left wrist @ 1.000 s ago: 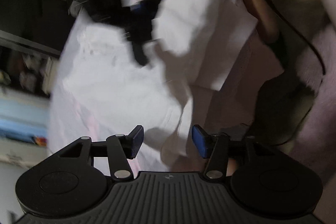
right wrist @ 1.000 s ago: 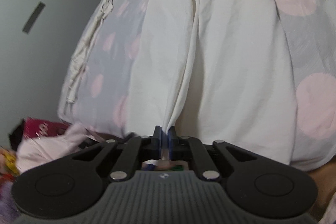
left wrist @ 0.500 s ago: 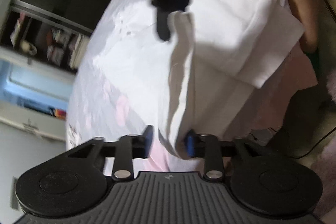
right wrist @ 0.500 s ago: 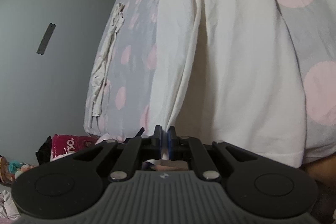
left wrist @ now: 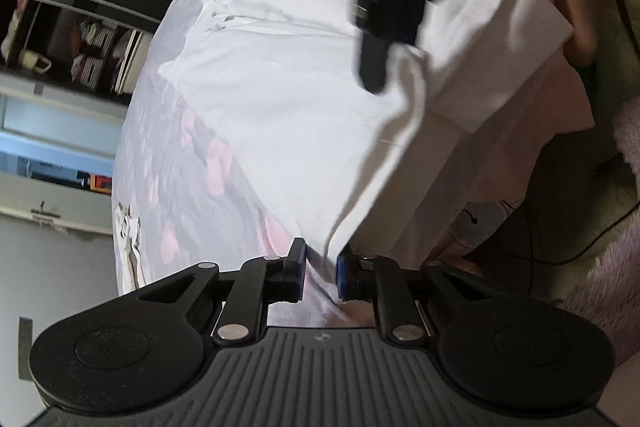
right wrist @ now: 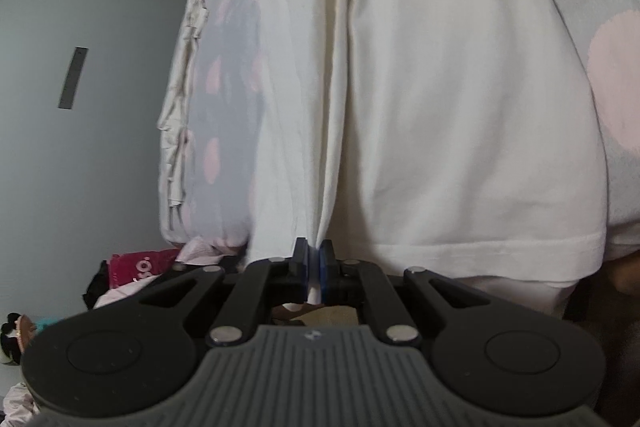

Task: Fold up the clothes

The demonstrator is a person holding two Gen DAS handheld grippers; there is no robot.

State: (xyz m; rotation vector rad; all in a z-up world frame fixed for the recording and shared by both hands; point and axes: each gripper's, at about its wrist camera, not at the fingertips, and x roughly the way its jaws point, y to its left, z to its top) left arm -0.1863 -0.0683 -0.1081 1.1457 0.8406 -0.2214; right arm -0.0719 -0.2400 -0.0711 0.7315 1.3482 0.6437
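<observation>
Two grippers work one white garment (right wrist: 440,99). Nearest in the right wrist view, the right gripper (right wrist: 313,267) is clenched on a bunched pinch of its hem; so thin a pinch could slide free under a hard pull. In the left wrist view, the left gripper (left wrist: 320,269) straddles a hanging corner with a gap between its pads, apparently not yet pinching, though blur makes this uncertain; closing now might catch only one layer. Beyond, the garment lies spread on a spotted bedsheet (right wrist: 236,75), creased lengthwise, one hemmed edge draped off the near side.
</observation>
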